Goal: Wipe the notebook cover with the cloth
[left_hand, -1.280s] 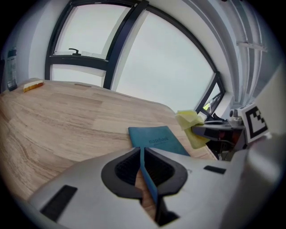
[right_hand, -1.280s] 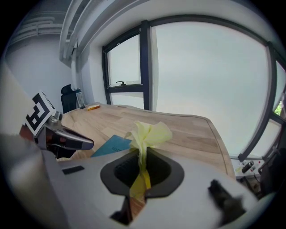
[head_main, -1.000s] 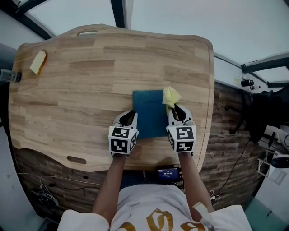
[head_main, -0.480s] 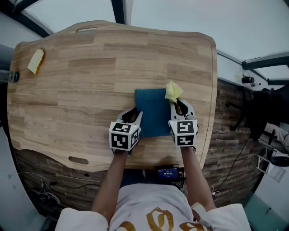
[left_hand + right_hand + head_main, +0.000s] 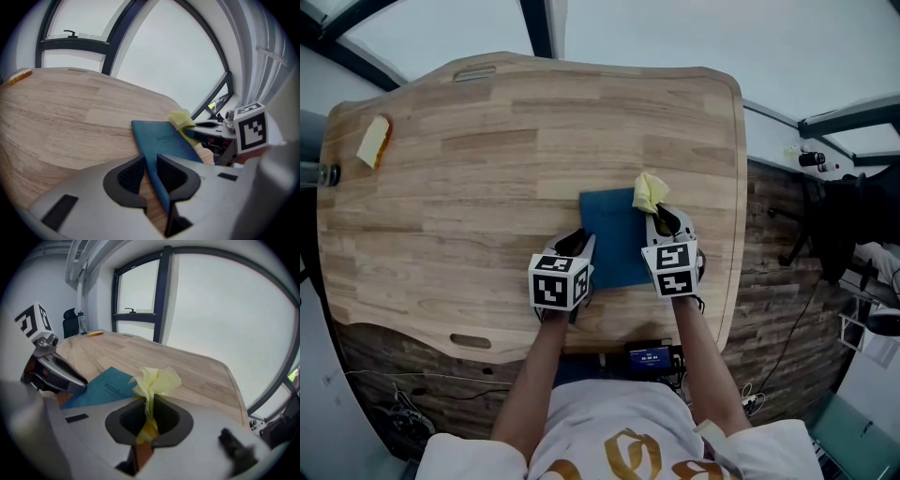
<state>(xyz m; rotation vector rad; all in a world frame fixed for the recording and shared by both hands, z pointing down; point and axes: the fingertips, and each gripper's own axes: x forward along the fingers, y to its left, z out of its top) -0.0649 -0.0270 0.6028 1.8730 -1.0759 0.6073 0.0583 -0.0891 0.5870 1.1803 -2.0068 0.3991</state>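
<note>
Well off to the left of the left gripper (image 5: 576, 244), at the wooden tabletop's (image 5: 487, 169) far corner, lies a yellow sponge (image 5: 374, 141). The person's bare left forearm (image 5: 534, 375) reaches forward from the body, and this gripper lies low and level on the table, its marker cube toward the person. The head view hides its grip. The left gripper view shows the jaws of the left gripper (image 5: 150, 172) closed on the near left edge of the blue notebook (image 5: 164, 140), which runs away ahead of them and to their right.

The notebook (image 5: 614, 239) lies flat between the two tools, its cover up. The right gripper view alone shows lettering printed on the notebook (image 5: 101, 390).

The yellow cloth (image 5: 649, 192) sticks out ahead of the right gripper (image 5: 664, 220), over the notebook's far right corner. The right forearm (image 5: 698, 366) runs nearly parallel to the left. In its own view, the right gripper (image 5: 149, 416) has its jaws pinched on the cloth (image 5: 154, 380), which bunches up above them. That view also takes in the left gripper's fingers (image 5: 61, 376) at the notebook's opposite edge.
</note>
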